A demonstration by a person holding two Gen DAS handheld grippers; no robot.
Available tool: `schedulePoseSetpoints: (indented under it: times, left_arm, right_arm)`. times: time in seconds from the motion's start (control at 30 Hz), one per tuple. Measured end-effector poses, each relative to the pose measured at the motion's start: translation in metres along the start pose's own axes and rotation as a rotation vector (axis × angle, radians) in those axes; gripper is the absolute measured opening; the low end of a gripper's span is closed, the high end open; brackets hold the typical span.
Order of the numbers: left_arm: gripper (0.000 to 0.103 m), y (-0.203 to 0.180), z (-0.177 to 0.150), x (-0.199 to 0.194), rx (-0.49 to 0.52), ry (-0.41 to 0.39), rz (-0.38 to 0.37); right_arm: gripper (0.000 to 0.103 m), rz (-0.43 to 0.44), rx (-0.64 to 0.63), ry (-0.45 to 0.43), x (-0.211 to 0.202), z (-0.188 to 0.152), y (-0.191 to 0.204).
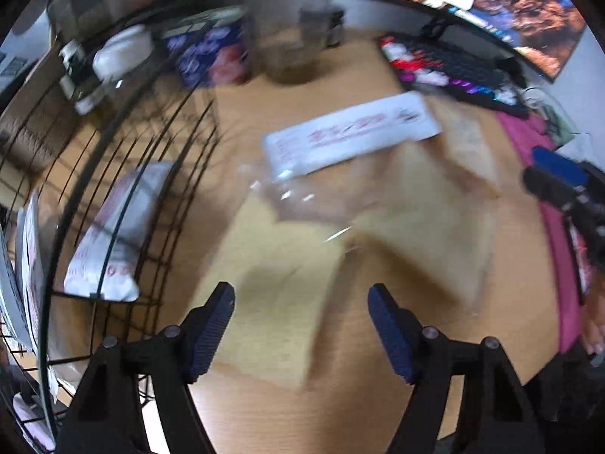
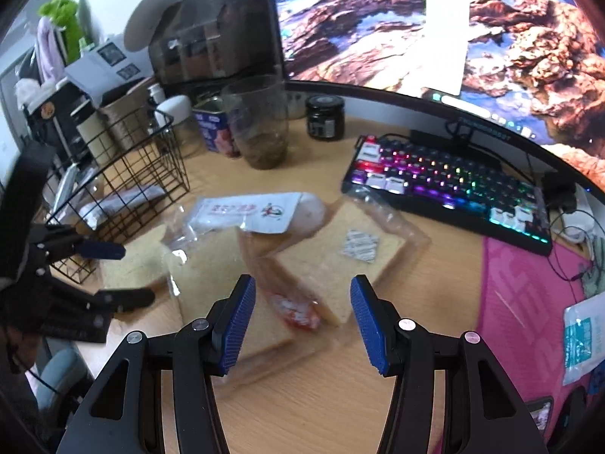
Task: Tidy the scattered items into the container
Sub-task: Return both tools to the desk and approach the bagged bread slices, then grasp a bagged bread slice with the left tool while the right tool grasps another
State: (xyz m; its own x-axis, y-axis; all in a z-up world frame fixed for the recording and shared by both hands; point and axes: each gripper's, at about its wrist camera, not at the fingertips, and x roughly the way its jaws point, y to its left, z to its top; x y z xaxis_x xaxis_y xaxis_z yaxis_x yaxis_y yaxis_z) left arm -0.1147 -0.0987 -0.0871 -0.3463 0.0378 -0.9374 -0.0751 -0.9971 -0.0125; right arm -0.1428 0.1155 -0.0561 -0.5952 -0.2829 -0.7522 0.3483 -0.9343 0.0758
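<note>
In the blurred left wrist view my left gripper (image 1: 302,289) stands open over a bread slice in a clear bag (image 1: 280,295); nothing is pressed between its pads. A white packet with red print (image 1: 351,132) lies beyond it. The black wire basket (image 1: 166,174) at the left holds a white packet (image 1: 113,234). In the right wrist view my right gripper (image 2: 302,280) is open above overlapping bagged bread slices (image 2: 340,249) and a pink sausage (image 2: 287,299). The left gripper (image 2: 121,274) shows at the left, beside the basket (image 2: 151,174). The right gripper (image 1: 556,178) shows at the right edge.
A lit keyboard (image 2: 453,189) and a curved monitor (image 2: 416,38) stand at the back right. A glass jar (image 2: 261,125), a dark jar (image 2: 325,117) and a blue tin (image 2: 211,128) stand behind the items. A pink mat (image 2: 529,302) bears a blue-white packet (image 2: 582,336).
</note>
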Motion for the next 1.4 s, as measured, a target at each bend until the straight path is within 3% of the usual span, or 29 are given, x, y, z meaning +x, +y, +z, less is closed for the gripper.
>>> schedulePoseSetpoints:
  times: [0.1,0.23,0.37,0.53,0.63,0.8,0.9,1.07,1.33,1.4]
  left_arm:
    - [0.081,0.003,-0.007,0.007,0.030,-0.002,0.034]
    - [0.090,-0.010,-0.012,0.010,0.053,0.001,0.002]
    - [0.091,-0.032,-0.017,0.007,0.088,0.015,-0.068]
    - [0.091,-0.064,-0.012,0.002,0.113,0.028,-0.219]
    - [0.088,-0.070,-0.011,-0.006,0.131,0.032,-0.246]
    - [0.088,-0.046,-0.006,-0.019,0.035,-0.028,-0.177]
    - [0.088,-0.039,-0.009,-0.015,0.016,-0.017,-0.142]
    - [0.088,-0.036,-0.012,-0.004,-0.005,0.004,-0.152]
    - [0.088,-0.036,-0.013,0.015,-0.038,0.037,-0.131]
    - [0.088,-0.037,-0.013,0.019,-0.041,0.041,-0.152]
  right_arm:
    - [0.053,0.000,0.002,0.007,0.005,0.001,0.004]
    - [0.053,-0.007,-0.007,0.009,0.006,0.002,0.008]
    - [0.053,-0.014,0.001,0.000,0.003,0.004,0.005]
    - [0.053,-0.014,0.009,-0.009,-0.003,0.002,-0.001]
    - [0.053,-0.016,0.006,0.000,-0.003,-0.001,-0.005]
    - [0.054,0.025,-0.054,0.015,-0.004,-0.006,-0.009]
    - [0.055,0.139,-0.235,0.026,-0.006,-0.013,0.002]
    - [0.055,0.163,-0.499,0.115,0.003,-0.029,0.024]
    - [0.055,0.178,-0.538,0.219,0.032,-0.030,0.015]
    - [0.062,0.177,-0.550,0.231,0.037,-0.029,0.014]
